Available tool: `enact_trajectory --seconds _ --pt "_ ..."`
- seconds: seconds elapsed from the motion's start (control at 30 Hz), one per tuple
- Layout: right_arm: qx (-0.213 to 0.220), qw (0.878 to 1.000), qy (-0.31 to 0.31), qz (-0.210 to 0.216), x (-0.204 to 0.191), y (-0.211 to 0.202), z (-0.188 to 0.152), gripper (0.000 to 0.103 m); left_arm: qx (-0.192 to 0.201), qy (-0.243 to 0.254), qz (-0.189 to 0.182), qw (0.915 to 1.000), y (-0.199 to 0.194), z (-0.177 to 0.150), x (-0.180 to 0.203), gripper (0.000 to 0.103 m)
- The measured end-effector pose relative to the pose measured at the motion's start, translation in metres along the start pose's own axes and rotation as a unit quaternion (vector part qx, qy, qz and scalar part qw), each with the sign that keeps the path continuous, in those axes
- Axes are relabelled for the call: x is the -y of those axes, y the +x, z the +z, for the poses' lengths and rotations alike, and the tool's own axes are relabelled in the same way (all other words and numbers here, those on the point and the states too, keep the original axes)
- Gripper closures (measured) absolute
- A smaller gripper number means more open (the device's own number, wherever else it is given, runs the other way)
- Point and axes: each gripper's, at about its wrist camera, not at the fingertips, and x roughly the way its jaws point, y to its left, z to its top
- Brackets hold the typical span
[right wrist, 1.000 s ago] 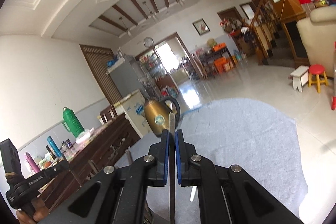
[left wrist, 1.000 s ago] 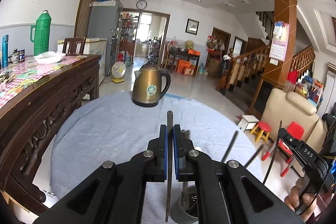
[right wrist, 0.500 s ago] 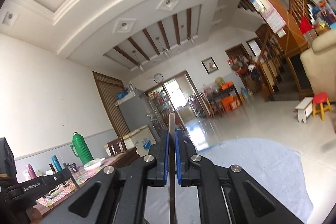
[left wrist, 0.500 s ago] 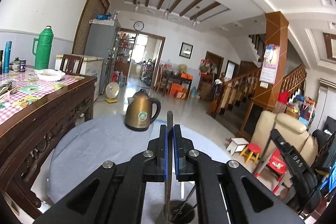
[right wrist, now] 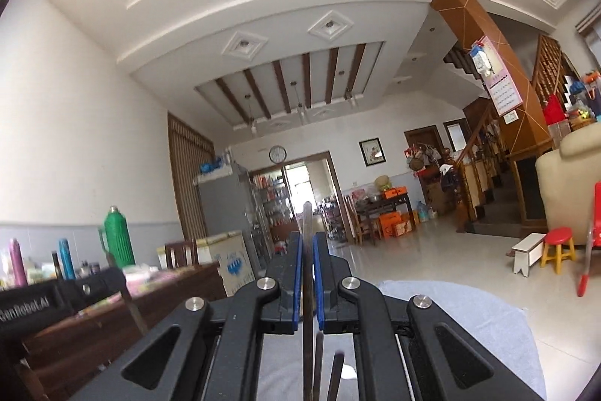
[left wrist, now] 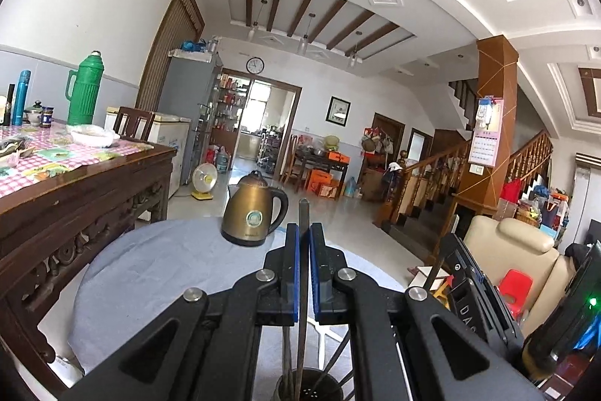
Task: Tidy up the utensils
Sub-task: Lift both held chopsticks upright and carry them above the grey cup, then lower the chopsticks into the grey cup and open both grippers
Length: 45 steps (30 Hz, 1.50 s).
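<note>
My left gripper [left wrist: 303, 232] is shut on a thin dark metal utensil handle [left wrist: 302, 333] that stands upright between the blue pads. Its lower end reaches into a perforated metal utensil holder [left wrist: 310, 386] at the bottom edge, which holds several other dark utensils. My right gripper [right wrist: 307, 239] is shut on a similar thin utensil handle [right wrist: 308, 344], also upright. What the utensils' working ends are is hidden. The right gripper's body shows at the right in the left wrist view [left wrist: 469, 292]; the left gripper's body shows at the left in the right wrist view [right wrist: 56, 295].
A round table with a grey-blue cloth [left wrist: 150, 273] bears a brass-coloured kettle [left wrist: 253, 211] at its far side. A carved wooden sideboard [left wrist: 75, 198] with a green thermos [left wrist: 84, 89] stands left. A cream armchair [left wrist: 514, 250] and red stool [left wrist: 514, 288] stand right.
Both grippers have tilted upward and risen with their utensils. The table fills less of each view, and the holder now lies directly under the left gripper.
</note>
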Motion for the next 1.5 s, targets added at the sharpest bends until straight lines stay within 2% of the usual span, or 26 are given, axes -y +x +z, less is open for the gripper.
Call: enact_trajectory --seconds 0.2,0.5,0.7,0.9,1.2,1.43,1.5 --pt "0.006 1.0 -0.008 -0.004 0.0 -0.009 0.001 0.096 -0.003 -0.001 0.008 1.0 0.001 -0.011 -0.005 0.098" --pt "0.007 1.0 0.013 -0.017 0.003 0.006 0.002 0.096 -0.017 -0.007 0.013 0.9998 0.01 -0.018 -0.007 0.098" --pt "0.014 1.0 -0.004 -0.019 -0.005 0.01 -0.004 0.096 -0.03 -0.017 0.017 0.9993 0.015 -0.022 -0.014 0.098" --pt "-0.013 0.999 -0.028 -0.018 -0.005 0.006 -0.022 0.096 -0.046 -0.018 0.019 0.9986 0.019 -0.031 -0.02 0.098" --pt "-0.055 0.998 -0.034 -0.018 0.014 -0.014 -0.038 0.095 -0.102 -0.017 0.009 0.9946 0.027 -0.055 -0.019 0.098" --pt "-0.088 0.995 -0.031 -0.017 0.027 -0.026 -0.05 0.094 -0.124 0.008 0.013 0.9921 0.017 -0.066 -0.009 0.098" --pt "-0.099 0.995 -0.025 -0.015 0.033 -0.03 -0.052 0.094 -0.135 0.009 0.011 0.9908 0.013 -0.069 -0.007 0.091"
